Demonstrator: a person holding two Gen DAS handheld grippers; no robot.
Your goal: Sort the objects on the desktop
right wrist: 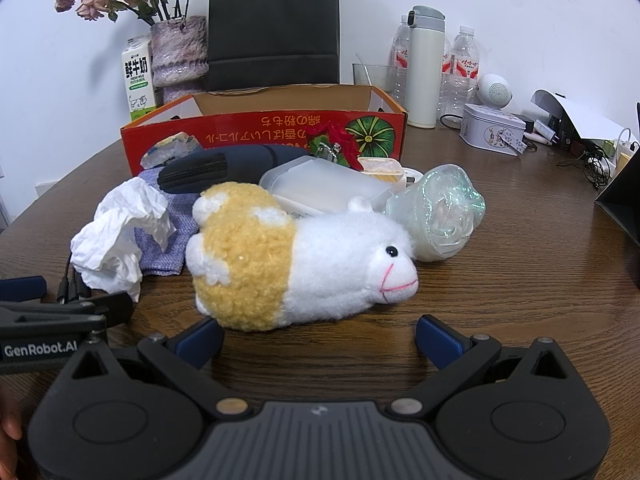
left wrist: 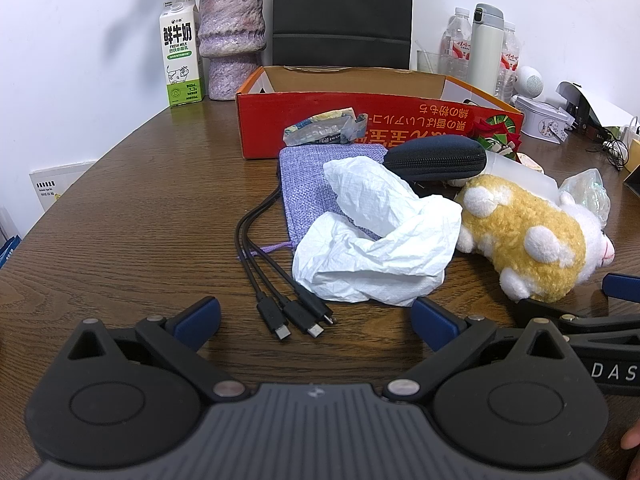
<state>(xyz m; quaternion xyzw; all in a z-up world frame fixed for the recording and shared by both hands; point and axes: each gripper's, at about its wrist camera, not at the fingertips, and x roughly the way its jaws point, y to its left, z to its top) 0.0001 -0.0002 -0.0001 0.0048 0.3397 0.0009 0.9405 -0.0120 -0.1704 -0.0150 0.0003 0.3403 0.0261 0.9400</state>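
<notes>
A pile of objects lies on the wooden table in front of a red cardboard box (left wrist: 360,120) (right wrist: 240,132). A crumpled white tissue (left wrist: 380,232) (right wrist: 116,232) lies on a purple cloth pouch (left wrist: 308,188). A black three-plug cable (left wrist: 288,304) lies just ahead of my left gripper (left wrist: 316,320), which is open and empty. A yellow and white plush toy (right wrist: 296,260) (left wrist: 528,232) lies just ahead of my right gripper (right wrist: 318,340), which is open and empty. A dark zip case (left wrist: 436,156) (right wrist: 224,168) sits behind.
A translucent plastic box (right wrist: 328,184), a crumpled clear wrapper (right wrist: 444,212) and a snack packet (left wrist: 324,128) lie in the pile. At the back stand a milk carton (left wrist: 182,56), vase (left wrist: 232,40), black bag (right wrist: 274,24), bottles, white flask (right wrist: 424,68) and tin (right wrist: 492,128).
</notes>
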